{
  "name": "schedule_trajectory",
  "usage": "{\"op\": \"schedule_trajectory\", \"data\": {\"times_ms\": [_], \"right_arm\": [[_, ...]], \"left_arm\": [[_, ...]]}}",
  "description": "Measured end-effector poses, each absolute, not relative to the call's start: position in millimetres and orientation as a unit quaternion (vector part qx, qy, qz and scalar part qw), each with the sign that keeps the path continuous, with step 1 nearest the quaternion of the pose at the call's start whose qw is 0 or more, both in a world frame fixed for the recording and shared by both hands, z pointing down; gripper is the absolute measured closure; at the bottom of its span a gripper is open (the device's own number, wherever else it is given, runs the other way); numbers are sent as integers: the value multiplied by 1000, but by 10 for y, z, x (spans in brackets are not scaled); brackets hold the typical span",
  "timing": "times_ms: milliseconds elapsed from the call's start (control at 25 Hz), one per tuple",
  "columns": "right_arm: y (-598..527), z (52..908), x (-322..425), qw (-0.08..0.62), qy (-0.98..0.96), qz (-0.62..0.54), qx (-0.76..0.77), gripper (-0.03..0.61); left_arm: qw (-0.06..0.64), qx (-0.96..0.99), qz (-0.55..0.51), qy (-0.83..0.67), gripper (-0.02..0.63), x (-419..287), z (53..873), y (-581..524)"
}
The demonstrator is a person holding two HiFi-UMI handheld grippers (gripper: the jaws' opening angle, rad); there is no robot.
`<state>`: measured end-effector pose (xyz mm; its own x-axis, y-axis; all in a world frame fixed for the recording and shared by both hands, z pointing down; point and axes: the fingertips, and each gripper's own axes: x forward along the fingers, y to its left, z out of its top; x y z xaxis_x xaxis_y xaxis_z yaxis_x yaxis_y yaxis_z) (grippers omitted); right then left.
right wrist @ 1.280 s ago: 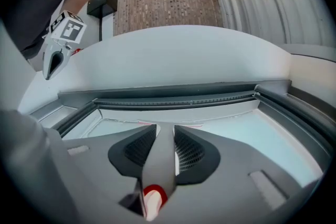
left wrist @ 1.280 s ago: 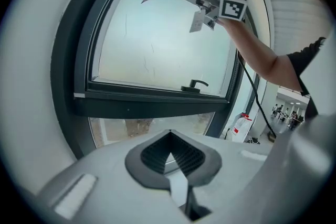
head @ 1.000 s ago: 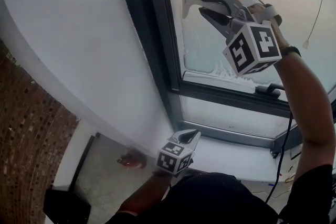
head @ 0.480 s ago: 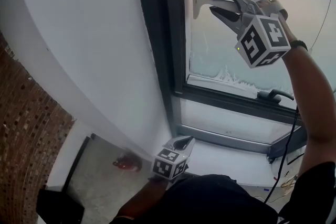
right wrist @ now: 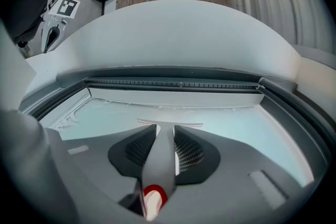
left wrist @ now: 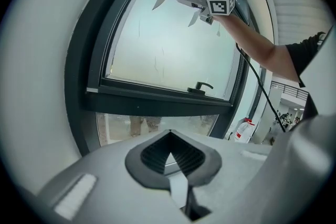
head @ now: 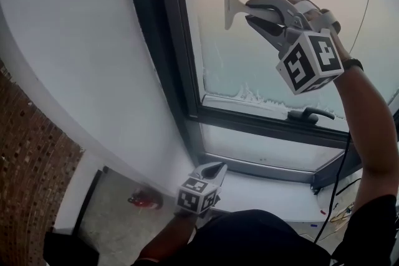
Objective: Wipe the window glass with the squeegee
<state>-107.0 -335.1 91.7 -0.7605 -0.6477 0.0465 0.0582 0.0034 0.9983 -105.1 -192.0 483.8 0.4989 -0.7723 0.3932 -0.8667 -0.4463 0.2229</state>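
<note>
Right claw (head: 252, 11): clenched on the squeegee (head: 229, 0), whose blade lay ahead against the window glass (head: 243, 65), farther from the frame (head: 168, 40) than a moment earlier; stroke likely under way. Left claw (head: 218, 166): shut, empty, far below.

A white wall (head: 87, 53) sits left of the dark window frame (head: 156, 40), brown brickwork (head: 28, 159) beyond it. A black handle (head: 308, 114) rests on the frame's lower bar, a black cable (head: 336, 180) hangs nearby, and a red object (head: 142, 199) lies on the floor (head: 115, 221)

Grey squeegee (head: 230, 0) blade upright against window glass (head: 255, 65).
</note>
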Motion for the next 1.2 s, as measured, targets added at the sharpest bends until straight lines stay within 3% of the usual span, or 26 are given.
{"op": "schedule_trajectory", "data": {"times_ms": [1200], "right_arm": [[-3195,805,1509,318,-639,-631,303,446]], "left_arm": [[194,871,144,-428,613,444,4737,-2005]]}}
